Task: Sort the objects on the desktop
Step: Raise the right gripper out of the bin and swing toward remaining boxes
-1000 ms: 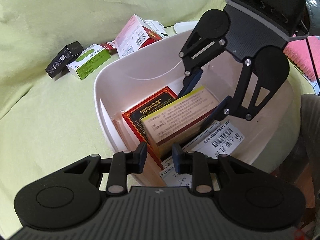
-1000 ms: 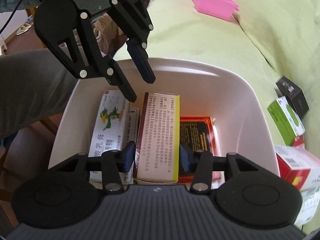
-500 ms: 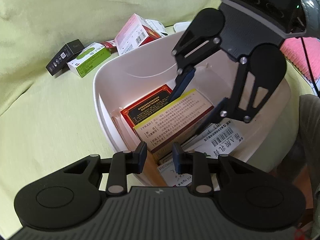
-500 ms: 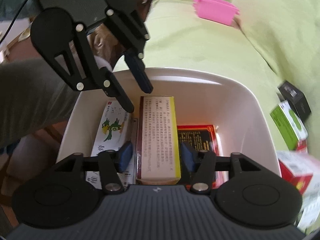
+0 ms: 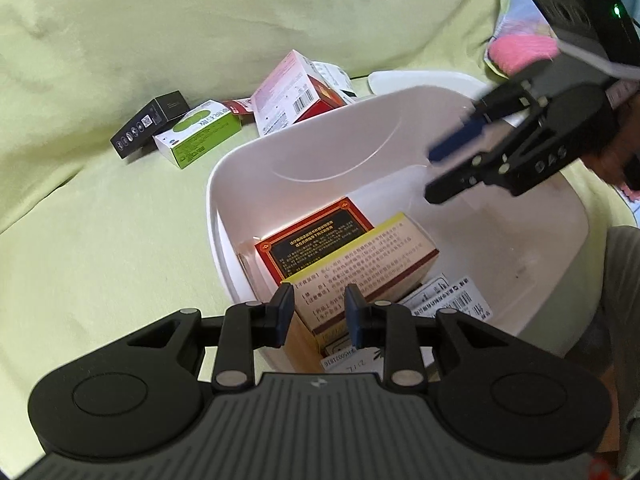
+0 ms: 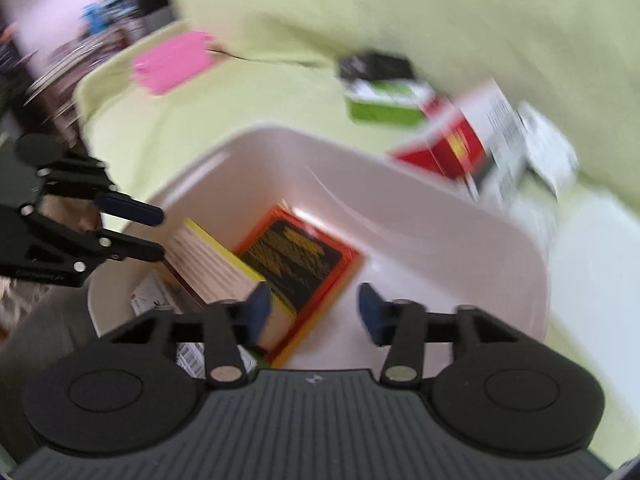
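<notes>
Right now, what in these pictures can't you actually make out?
- Right wrist view: motion blur smears the lettering on the red box and green box.
- Left wrist view: the left tongs cover the near end of the yellow-edged box in the white bin.
- Left wrist view: the white barcode box is mostly buried.
</notes>
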The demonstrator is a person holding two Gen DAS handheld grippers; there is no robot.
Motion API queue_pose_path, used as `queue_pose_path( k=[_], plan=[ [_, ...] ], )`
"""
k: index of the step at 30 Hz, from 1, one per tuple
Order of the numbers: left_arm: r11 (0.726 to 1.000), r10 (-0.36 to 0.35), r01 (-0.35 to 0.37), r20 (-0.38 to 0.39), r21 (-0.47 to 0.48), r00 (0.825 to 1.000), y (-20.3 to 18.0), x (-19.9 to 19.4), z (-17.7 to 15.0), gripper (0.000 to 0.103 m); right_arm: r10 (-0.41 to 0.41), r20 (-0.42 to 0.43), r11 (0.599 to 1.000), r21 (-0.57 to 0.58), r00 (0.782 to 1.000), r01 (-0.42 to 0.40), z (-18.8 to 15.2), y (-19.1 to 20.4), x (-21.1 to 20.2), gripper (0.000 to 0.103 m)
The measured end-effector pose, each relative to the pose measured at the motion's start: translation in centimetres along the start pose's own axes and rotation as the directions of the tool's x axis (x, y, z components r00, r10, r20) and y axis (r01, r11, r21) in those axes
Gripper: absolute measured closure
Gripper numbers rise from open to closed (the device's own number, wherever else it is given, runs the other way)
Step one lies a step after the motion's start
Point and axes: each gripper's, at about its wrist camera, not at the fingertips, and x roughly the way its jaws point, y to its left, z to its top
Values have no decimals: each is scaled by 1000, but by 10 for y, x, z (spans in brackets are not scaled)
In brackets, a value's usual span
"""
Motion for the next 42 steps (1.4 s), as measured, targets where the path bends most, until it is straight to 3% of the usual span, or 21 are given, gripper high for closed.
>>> queue_pose_path(
  k=[6, 12, 18, 21, 25, 30, 36, 42],
  plan=[
    [1000, 2, -2, -4, -30, 1000, 2, 5, 2, 70, -6, -36, 991, 131, 999, 11, -14, -2, 6, 67],
    [999, -2, 1, -16, -48, 1000, 3, 11, 0, 70, 15, -54, 992, 126, 998, -9, -10, 17, 24, 68],
    [997, -7, 6, -15, -71, 1000, 4, 10, 0, 70, -25, -58, 987, 156, 998, 34, -13, 18, 21, 68],
    [996, -7, 7, 0, -90, 1000, 1, 3, 1, 70, -79, -33, 976, 199, 996, 84, -15, 15, 7, 53],
    [992, -1, 6, 41, -129, 999, -7, -14, 2, 67, -120, 36, 953, 285, 992, 105, -22, 16, -25, 24],
    [982, -8, 27, 101, -186, 995, -21, -41, -7, 51, -183, 117, 922, 366, 976, 129, -31, 28, -68, 11],
    [972, -26, 64, 167, -225, 986, -28, -71, -15, 47, -229, 215, 888, 447, 949, 113, -43, 54, -111, 4],
    [982, -23, 58, 194, -179, 981, -42, -100, -18, 43, -243, 321, 893, 443, 915, 82, -56, 85, -143, 1]
  ],
)
